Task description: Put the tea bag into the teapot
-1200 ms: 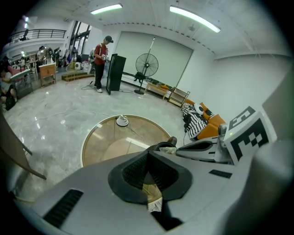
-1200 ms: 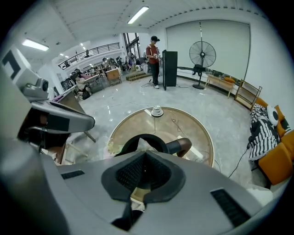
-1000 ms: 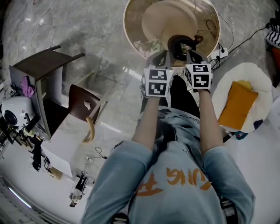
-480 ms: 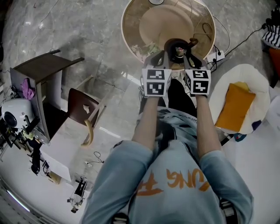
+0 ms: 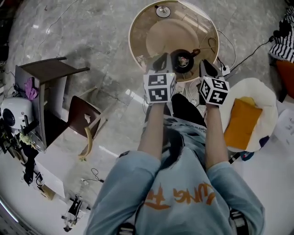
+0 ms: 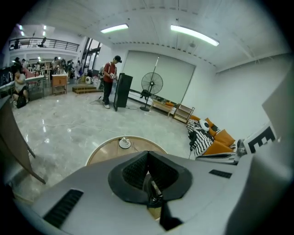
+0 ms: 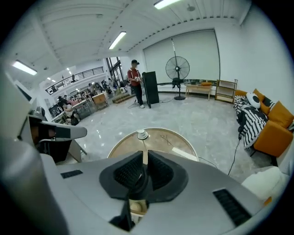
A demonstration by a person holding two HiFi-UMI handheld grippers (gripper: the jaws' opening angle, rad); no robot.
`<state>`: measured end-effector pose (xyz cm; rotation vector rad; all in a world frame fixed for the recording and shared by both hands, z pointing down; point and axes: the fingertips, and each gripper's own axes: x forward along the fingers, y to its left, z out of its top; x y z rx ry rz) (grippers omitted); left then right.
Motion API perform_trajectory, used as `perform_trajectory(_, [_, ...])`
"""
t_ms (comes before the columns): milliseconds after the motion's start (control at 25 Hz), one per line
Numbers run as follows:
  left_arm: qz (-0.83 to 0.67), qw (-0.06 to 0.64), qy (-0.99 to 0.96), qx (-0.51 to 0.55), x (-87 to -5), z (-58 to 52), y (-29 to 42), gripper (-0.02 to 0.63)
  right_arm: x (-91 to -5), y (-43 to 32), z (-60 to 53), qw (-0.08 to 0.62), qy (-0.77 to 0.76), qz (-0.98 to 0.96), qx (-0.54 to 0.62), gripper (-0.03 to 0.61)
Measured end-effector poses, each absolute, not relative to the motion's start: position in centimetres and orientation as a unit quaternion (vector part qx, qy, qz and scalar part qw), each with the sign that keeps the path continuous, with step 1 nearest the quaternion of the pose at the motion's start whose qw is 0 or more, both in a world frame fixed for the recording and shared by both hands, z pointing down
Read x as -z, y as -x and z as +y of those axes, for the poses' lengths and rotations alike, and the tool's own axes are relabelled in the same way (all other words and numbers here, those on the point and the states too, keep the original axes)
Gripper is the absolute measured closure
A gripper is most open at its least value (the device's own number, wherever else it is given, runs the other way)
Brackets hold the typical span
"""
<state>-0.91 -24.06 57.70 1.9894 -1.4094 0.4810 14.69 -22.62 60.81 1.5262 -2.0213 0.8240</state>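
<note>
On the left gripper (image 6: 147, 155), the ribbed fingers (image 6: 134, 172) were pressed together at the tips. A thin glinting sliver showed in the hollow behind them; what it was could not be told. On the right gripper (image 7: 144, 157), the fingers (image 7: 127, 172) stood a hairline slit apart with nothing between them. Both grippers were held over the near edge of the round wooden table (image 5: 149, 32). The dark teapot (image 5: 183, 64) stood between them, just inside that edge, with a pale scrap (image 5: 184, 58) showing in its top. Whether that was the tea bag could not be told. A small white disc (image 5: 163, 11) sat at the table's far edge. To the right, an orange cushion (image 5: 241, 120) lay on a white seat (image 5: 264, 92).
</note>
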Motion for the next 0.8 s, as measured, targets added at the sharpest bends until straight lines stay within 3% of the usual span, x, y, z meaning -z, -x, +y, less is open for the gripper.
perform_trajectory(240, [-0.567,0.282,-0.761,-0.141,-52.3,-24.5,1.0,0.589,-54.7,-15.7,-24.2,0.175,-0.563,-0.765,-0.26,0.565])
perform_trajectory(800, [-0.599,0.13,-0.789,-0.044,-36.3,-27.4,-0.4,0.589,-38.2,-16.4,-28.6,0.065,-0.537,-0.834,-0.114,0.566])
